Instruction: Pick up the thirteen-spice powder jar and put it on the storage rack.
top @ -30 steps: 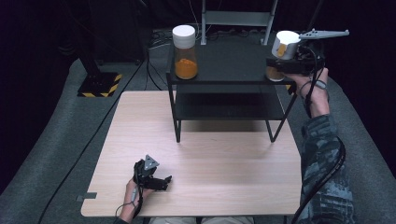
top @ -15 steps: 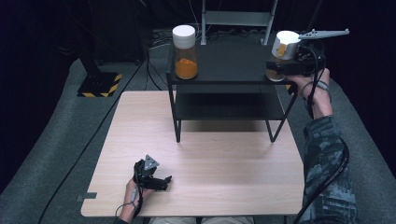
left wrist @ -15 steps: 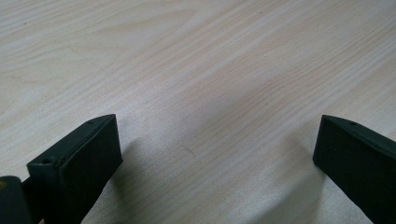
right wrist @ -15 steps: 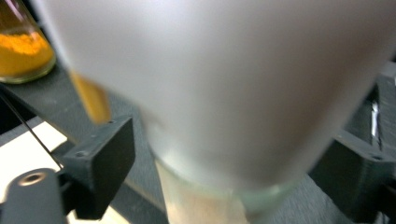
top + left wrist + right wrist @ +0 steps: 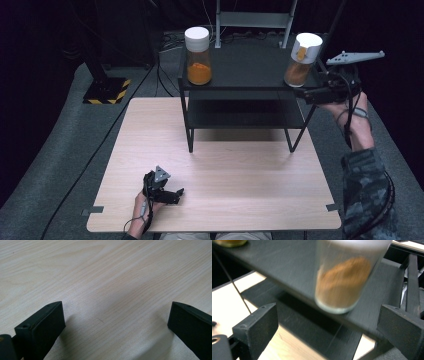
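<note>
Now the right gripper [image 5: 307,93] has just been opening, its jaws wide and clear of the spice jar [image 5: 301,60] on the black shelf [image 5: 250,67]. The left gripper [image 5: 176,196] rests spread apart on the wooden table [image 5: 225,170].

No text, label, brand or number can be read. The one sign is the yellow-and-black hazard striping on the dark flat base plate [image 5: 105,91] standing on the grey floor, left of the black metal shelf rack [image 5: 240,70].

The high view looks forward and down over the table [image 5: 220,200] toward the black shelf [image 5: 245,65], which the right gripper view faces closely, while the left gripper view hugs the tabletop.
</note>
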`<state>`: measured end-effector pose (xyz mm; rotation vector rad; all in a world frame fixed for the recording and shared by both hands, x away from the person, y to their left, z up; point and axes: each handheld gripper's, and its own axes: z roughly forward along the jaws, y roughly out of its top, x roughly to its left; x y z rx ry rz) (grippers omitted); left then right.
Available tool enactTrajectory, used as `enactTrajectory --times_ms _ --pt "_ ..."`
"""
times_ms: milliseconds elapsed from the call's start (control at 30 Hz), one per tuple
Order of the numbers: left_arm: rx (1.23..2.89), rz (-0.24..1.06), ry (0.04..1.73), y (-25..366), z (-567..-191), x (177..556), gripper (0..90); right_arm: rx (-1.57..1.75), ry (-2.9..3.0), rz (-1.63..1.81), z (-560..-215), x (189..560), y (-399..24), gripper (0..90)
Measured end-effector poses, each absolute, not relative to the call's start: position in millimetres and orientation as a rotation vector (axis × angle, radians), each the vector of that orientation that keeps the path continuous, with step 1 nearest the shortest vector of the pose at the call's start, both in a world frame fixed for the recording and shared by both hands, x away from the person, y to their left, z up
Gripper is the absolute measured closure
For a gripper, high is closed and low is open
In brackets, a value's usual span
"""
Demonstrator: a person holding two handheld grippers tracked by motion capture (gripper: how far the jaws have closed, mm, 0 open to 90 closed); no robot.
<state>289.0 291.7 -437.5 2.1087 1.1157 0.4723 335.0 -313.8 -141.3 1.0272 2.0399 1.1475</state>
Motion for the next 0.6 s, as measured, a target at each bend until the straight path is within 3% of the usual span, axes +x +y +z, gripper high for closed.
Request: enactTrajectory --times_ms 600 --pt "2.108 0.472 1.116 291.6 -437.6 289.0 0.4 1.053 2.142 1.046 -256.2 284.7 -315.0 1.3"
